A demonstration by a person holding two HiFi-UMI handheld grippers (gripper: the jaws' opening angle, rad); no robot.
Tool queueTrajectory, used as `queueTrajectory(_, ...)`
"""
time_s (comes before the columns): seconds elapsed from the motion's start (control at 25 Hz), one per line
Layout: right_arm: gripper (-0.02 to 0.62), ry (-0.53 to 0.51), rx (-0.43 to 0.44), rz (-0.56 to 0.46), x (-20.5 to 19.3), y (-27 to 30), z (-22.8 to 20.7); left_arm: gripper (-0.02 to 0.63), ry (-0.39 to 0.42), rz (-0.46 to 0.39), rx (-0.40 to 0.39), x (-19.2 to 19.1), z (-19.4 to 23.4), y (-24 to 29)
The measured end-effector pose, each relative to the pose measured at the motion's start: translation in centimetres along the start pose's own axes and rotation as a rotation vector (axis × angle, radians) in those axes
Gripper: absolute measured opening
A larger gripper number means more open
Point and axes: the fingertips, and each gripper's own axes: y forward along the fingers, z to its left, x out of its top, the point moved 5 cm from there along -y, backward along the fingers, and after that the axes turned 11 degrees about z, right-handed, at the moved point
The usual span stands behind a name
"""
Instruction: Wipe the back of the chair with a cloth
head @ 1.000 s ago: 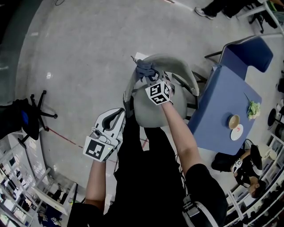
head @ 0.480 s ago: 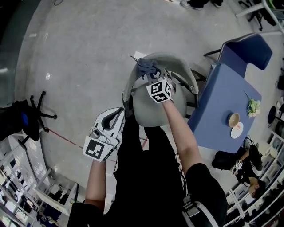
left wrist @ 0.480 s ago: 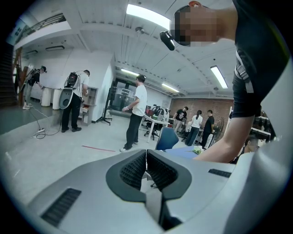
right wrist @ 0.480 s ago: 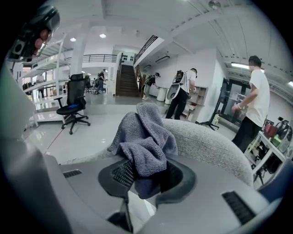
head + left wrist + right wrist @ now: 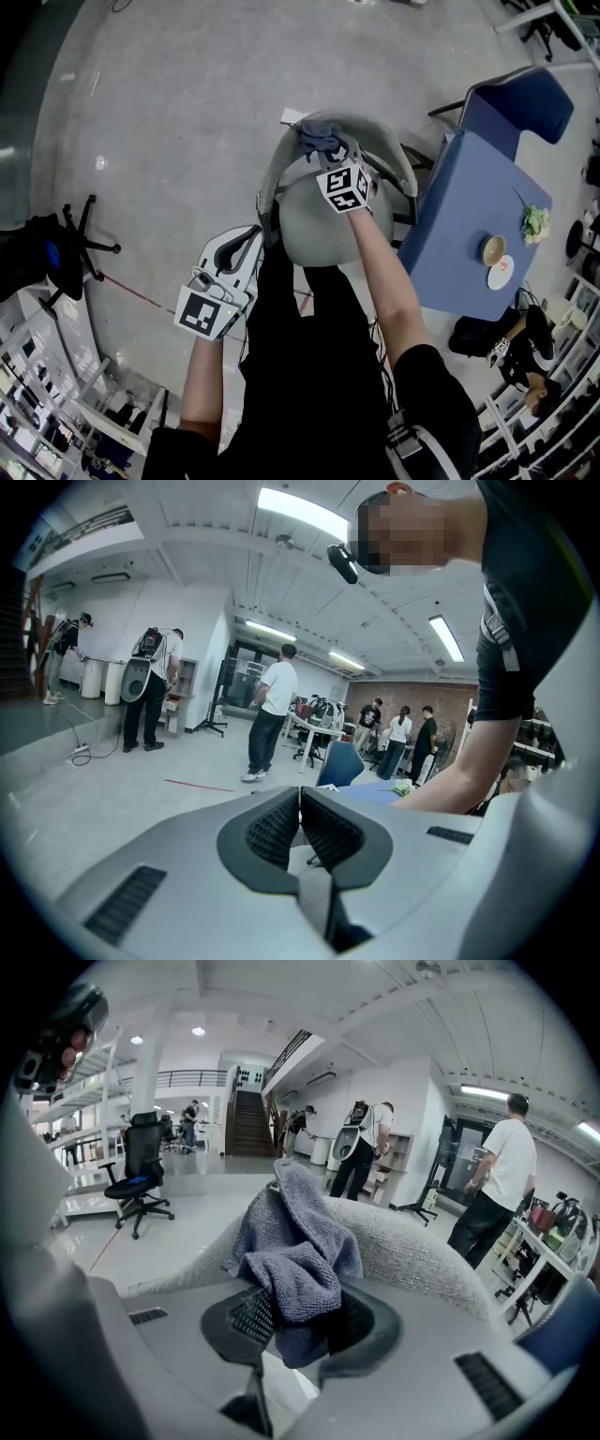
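A grey fabric chair with a curved backrest stands in front of me in the head view. My right gripper is shut on a blue-grey cloth and presses it onto the top of the backrest. In the right gripper view the cloth bunches between the jaws and drapes over the grey backrest. My left gripper hangs at the chair's left side, off the chair, its jaws shut with nothing between them; the same gripper points out into the room.
A blue table with a bowl and a plate stands right of the chair, with a blue chair behind it. A black office chair is at the far left. Several people stand across the room.
My right gripper has slid the cloth a little to the right and farther along the top of the backrest. The left gripper has stayed where it was.
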Motion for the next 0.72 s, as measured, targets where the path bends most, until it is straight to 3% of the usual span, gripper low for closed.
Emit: queueTrajectory(0.72,0.124,0.108,-0.072,0.021,-2.7,-1.7,-4.4,0.026,0.057,0.043,-0.015,-0.2,-0.4,0.5)
